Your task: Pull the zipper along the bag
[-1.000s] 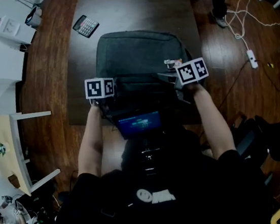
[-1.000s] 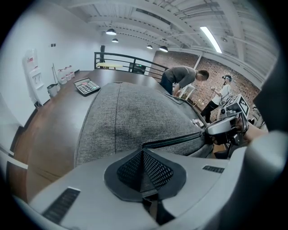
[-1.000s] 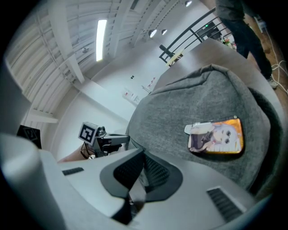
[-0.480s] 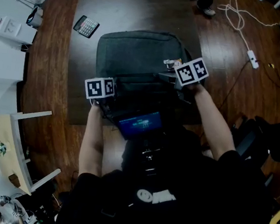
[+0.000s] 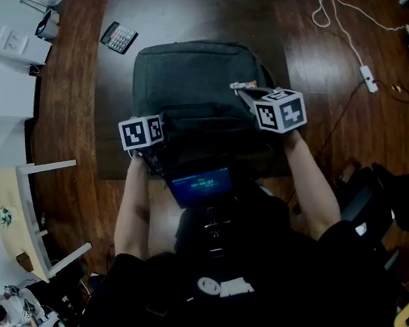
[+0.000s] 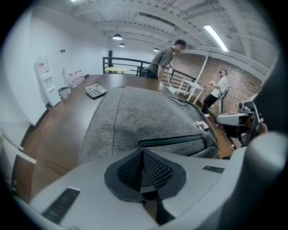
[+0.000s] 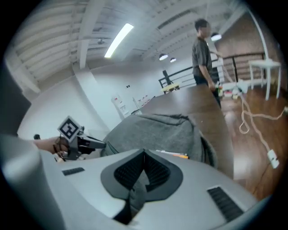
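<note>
Between the closed jaws of the right gripper [image 7: 144,161] sits a thin grey fabric zipper pull [image 7: 136,194], with the grey fabric backpack [image 7: 157,132] just ahead and the left gripper [image 6: 143,162] pinched shut off to its left; a skewed tug could slip the pull free or drag the backpack along.

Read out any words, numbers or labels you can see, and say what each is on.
No text reads clearly.
Small blue lit screen: writing too blurred to read.
Dark flat calculator: key labels too small.
Black-and-white marker cubes: patterns only, no words.
</note>
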